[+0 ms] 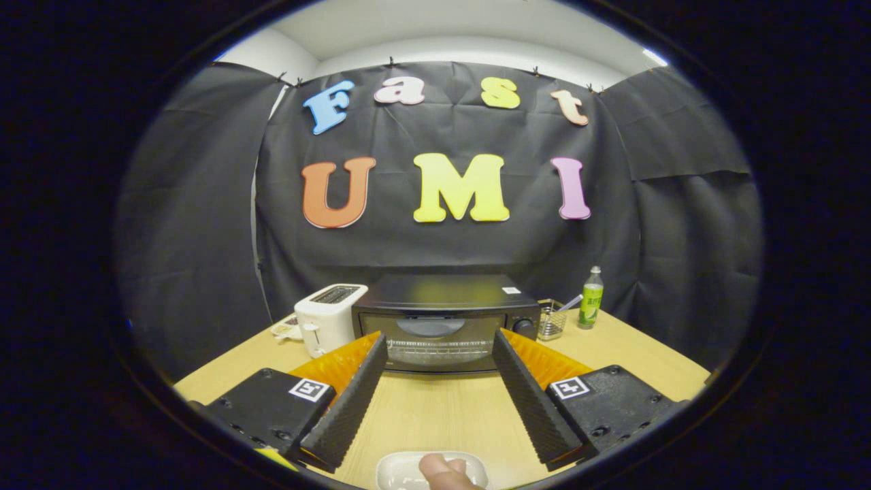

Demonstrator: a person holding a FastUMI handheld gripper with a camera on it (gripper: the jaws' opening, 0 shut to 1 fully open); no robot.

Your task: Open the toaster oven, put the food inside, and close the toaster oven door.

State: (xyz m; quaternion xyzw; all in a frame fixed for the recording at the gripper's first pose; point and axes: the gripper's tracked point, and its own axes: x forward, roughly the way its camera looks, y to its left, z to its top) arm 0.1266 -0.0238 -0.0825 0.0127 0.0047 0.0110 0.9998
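Observation:
A black toaster oven [446, 320] stands on the wooden table [442, 408] beyond my fingers, its glass door shut and a knob at its right end. My gripper [440, 347] is open, its two fingers spread wide and framing the oven door, with nothing between them. Below the fingers, close to me, lies a small white dish [401, 469] holding a piece of pinkish food [442, 469], partly cut off from sight.
A white slot toaster [330, 318] stands left of the oven, with a small white thing behind it. To the oven's right are a wire basket [551, 320] with a utensil and a green bottle [590, 298]. Black cloth walls close in the table.

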